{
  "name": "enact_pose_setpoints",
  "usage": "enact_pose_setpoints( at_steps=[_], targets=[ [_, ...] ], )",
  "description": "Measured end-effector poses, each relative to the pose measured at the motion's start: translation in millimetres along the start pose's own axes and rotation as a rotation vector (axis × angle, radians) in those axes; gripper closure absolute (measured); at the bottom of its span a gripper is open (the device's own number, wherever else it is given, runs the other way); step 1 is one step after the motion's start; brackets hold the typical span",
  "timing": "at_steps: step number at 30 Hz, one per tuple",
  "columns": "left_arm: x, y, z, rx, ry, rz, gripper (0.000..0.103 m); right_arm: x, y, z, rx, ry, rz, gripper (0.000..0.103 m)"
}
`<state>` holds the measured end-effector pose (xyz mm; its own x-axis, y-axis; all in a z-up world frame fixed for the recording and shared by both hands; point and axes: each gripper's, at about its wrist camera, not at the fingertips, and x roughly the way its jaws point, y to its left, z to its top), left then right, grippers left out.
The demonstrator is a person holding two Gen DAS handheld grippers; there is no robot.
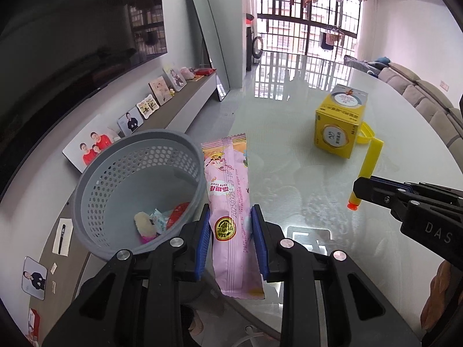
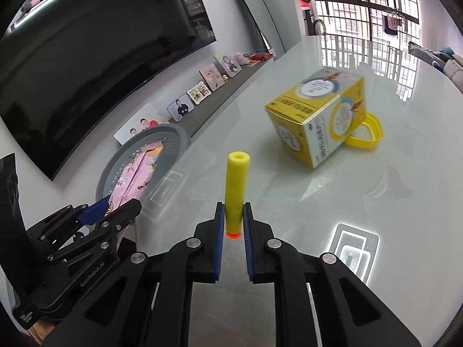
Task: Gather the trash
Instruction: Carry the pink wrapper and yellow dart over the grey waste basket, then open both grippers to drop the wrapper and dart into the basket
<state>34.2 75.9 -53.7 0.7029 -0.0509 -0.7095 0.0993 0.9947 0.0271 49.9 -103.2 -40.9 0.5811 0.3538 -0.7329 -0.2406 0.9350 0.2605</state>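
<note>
Above the glossy white desk (image 1: 289, 173), the left gripper (image 1: 230, 237) pinches a pink snack wrapper (image 1: 228, 199) between its blue pads, just right of the grey perforated basket (image 1: 95, 179). Small wrappers (image 1: 157, 221) lie in the basket's bottom. To the right, the right gripper (image 2: 233, 225) is clamped on a yellow foam dart (image 2: 235, 190) with an orange tip, lifted off the desk. Farther off stands a yellow carton (image 1: 338, 121), tilted, touching a yellow heart-shaped ring (image 2: 367, 136) behind it. Framed photos (image 1: 95, 144) line a low shelf along the left wall beneath a dark television (image 2: 86, 57).
</note>
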Motion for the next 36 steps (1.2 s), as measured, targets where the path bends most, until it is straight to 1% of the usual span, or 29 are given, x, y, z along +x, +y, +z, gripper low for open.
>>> enact_pose_setpoints(
  at_steps=[12,17,20,23,27,30,36],
  targets=[
    [24,106,-3,-0.131,0.048,0.154,0.075,67,95,44,-0.138,0.049,0.119,0.090],
    [37,141,-5,-0.176,0.064,0.192,0.075,94,126,54,-0.194,0.073,0.133,0.090],
    [45,158,-7,-0.202,0.076,0.201,0.075,106,140,57,-0.224,0.083,0.131,0.090],
    [53,169,-7,-0.218,0.079,0.209,0.075,117,149,59,-0.246,0.079,0.118,0.090],
    [62,179,-8,-0.232,0.080,0.211,0.075,130,152,58,-0.249,0.096,0.116,0.090],
    [64,183,-8,-0.240,0.081,0.213,0.075,138,154,56,-0.252,0.116,0.115,0.090],
    [70,186,-10,-0.244,0.093,0.219,0.075,145,155,55,-0.261,0.129,0.118,0.090]
  ],
)
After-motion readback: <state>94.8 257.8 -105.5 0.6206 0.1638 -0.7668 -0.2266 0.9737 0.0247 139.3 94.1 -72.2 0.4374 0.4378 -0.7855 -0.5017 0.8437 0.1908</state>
